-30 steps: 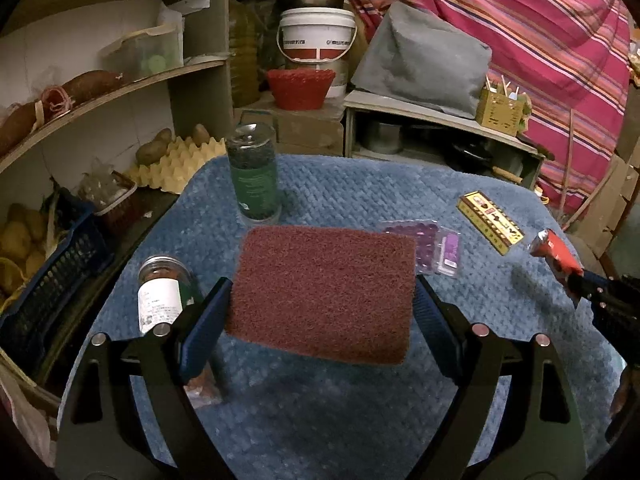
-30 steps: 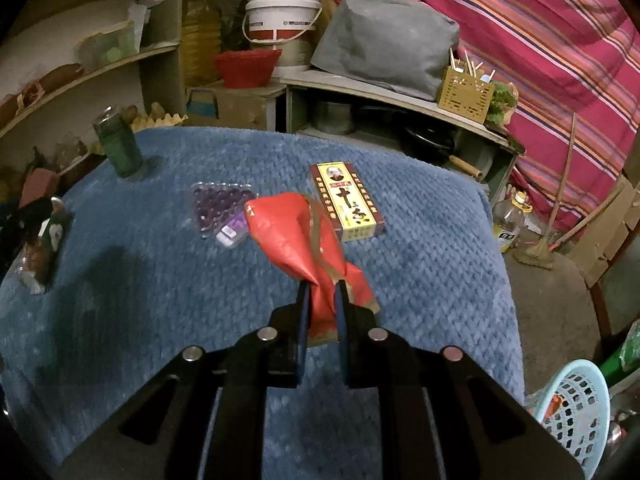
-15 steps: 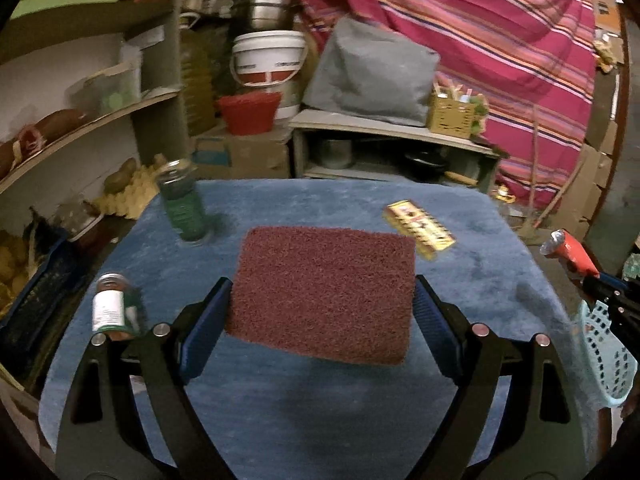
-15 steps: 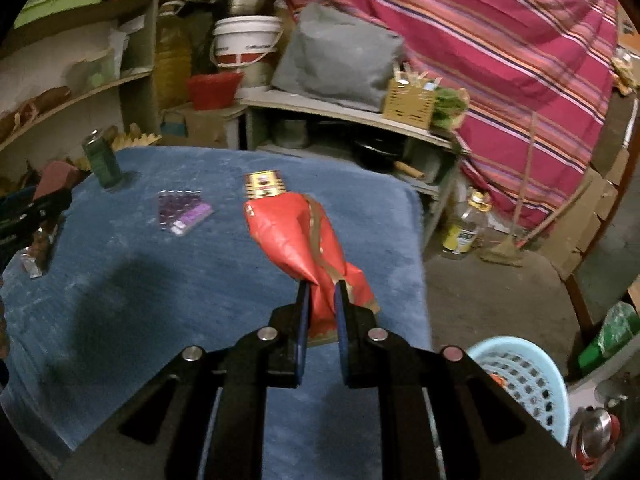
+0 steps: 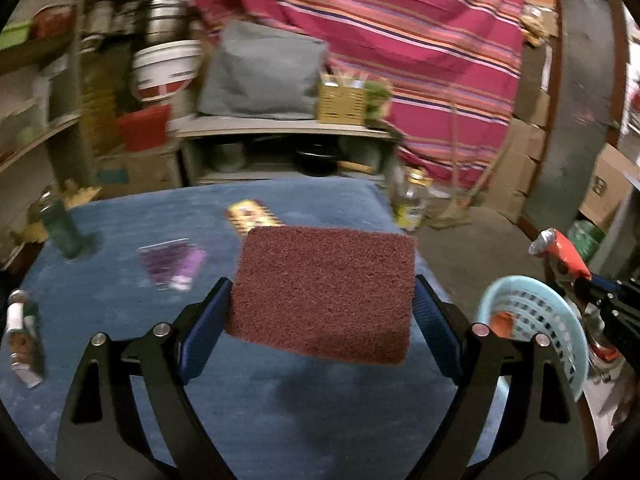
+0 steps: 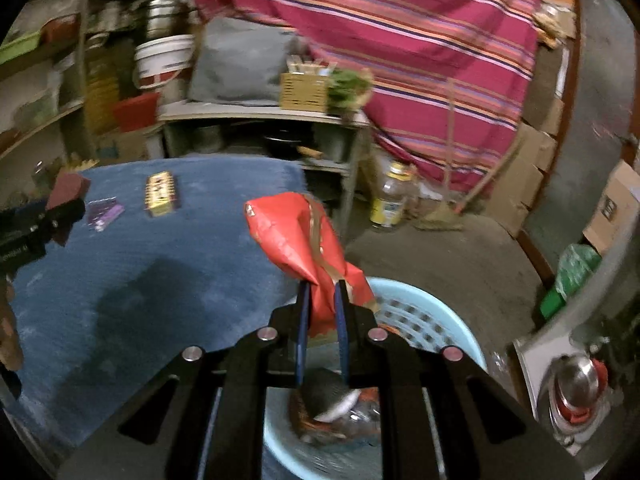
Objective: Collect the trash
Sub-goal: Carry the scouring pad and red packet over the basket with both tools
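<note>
The left gripper (image 5: 320, 312) clamps a maroon scouring pad (image 5: 324, 292) by its two short sides, the blue-padded fingers (image 5: 202, 334) pressed flat against it. The pad is a rectangular slab of coarse, fuzzy fibre with rounded corners, held clear above the table (image 5: 120, 280), which is draped in a blue cloth with a woven, quilted texture.

The right gripper (image 6: 322, 312) is closed on a crumpled red wrapper (image 6: 298, 236), a glossy foil-like bag with a gold stripe, pinched at its narrow end so that the puffed body stands up above the fingers. It hangs past the right edge of the table, over the rim of a light blue plastic basket (image 6: 432, 320) with a perforated lattice wall; the basket stands on the floor just beside that edge and holds crumpled rubbish.

On the cloth, a flat yellow box (image 5: 252, 216) with red print lies near the far edge. A purple blister pack (image 5: 174, 262), shiny and roughly triangular, lies toward the middle left. A green glass jar (image 5: 64, 228) stands upright at the far left corner, and a small labelled bottle (image 5: 20, 336) lies near the left edge, blurred.

On the floor beyond the table's far right corner stands a clear plastic bottle (image 6: 390, 200) with a yellow label.
</note>
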